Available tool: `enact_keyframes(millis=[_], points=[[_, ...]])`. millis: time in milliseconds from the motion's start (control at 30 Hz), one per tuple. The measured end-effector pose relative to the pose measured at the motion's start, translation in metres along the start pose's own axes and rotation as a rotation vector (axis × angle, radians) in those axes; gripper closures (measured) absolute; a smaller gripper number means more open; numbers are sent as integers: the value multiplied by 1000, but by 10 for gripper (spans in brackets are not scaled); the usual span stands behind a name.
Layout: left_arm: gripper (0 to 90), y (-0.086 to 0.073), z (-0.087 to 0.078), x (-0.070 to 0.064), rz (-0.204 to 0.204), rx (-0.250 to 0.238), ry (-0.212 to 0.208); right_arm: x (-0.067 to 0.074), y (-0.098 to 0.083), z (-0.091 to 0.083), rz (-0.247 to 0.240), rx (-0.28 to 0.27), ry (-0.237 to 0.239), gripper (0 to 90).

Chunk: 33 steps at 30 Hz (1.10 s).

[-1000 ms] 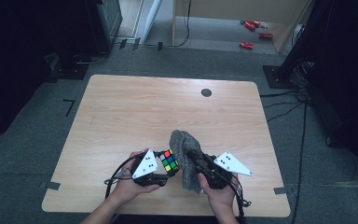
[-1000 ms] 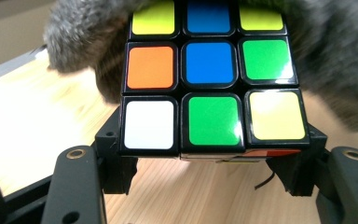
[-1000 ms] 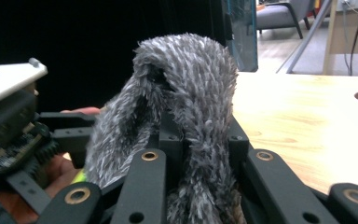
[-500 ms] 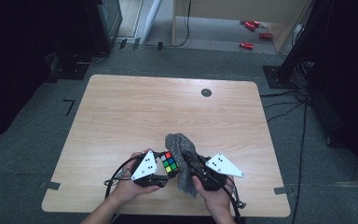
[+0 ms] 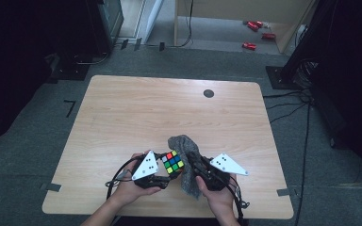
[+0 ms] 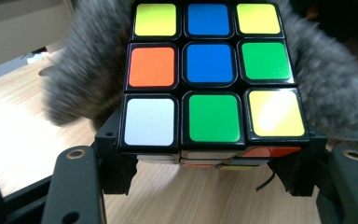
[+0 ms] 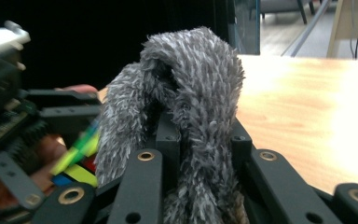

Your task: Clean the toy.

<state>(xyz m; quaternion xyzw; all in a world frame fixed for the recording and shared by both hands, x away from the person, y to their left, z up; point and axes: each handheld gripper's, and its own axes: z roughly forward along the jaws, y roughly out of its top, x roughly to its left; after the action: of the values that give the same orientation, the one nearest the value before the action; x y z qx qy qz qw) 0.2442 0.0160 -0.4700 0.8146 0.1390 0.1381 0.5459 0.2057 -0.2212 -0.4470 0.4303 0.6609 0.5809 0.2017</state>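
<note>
Nearest the table's front edge, the person's two hands are coming up from the bottom of the high view, each one holding a gripper with a grey three-cornered plate on top. The left gripper (image 5: 166, 173) is clamping a scrambled puzzle cube (image 5: 172, 162) between its jaws, the cube sitting just above the wooden table (image 5: 122, 113); in the left gripper view the cube (image 6: 209, 74) is facing the camera with a face of yellow, blue, yellow across the top, orange, blue, green in the middle and white, green, yellow along the bottom, and the two black jaws are pressing on its lower corners from either side. The right gripper (image 5: 199, 165) is pinching a fuzzy grey cloth (image 5: 185, 149) with its jaws drawn narrow; in the right gripper view the cloth (image 7: 191, 93) is rising out from between the jaws in a bunched fold and drooping over to the left, where a blurred sliver of the cube's coloured stickers (image 7: 77, 161) is showing beside the other gripper. In the high view the cloth is lying against the cube's right side and hanging down between the two grippers. Farther off, the tabletop is lying bare up to a small dark round disc (image 5: 209, 93) near its far edge, and beyond the table some red objects (image 5: 257, 33) are lying on the floor.
</note>
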Motion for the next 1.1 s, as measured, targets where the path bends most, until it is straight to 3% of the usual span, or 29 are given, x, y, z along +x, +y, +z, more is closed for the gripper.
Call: enact_keyframes(millis=[133,233,333,467,533,767,833,1000,1100], points=[[349,2,-3,0,-6,0,10,-4,-2,1,3,17,-10,744],[349,4,-6,3,-38,-26,10,-9,-8,4,12,41,-42,745],[349,2,-7,7,-57,-29,4,-10,-7,3,31,37,-28,747],[349,-1,-2,4,-40,11,8,1,0,-2,3,-1,9,746],[349,0,-1,2,-40,9,8,4,0,-3,-22,-14,-2,746],[349,5,-9,6,-81,-44,9,-10,-10,3,3,42,-50,746],[349,4,-8,8,-96,-38,5,-10,-11,3,3,48,-52,747],[349,2,-2,4,-59,24,8,-3,-5,0,10,21,-14,747],[349,3,-1,2,-62,18,0,3,-1,-3,-30,-5,-10,746]])
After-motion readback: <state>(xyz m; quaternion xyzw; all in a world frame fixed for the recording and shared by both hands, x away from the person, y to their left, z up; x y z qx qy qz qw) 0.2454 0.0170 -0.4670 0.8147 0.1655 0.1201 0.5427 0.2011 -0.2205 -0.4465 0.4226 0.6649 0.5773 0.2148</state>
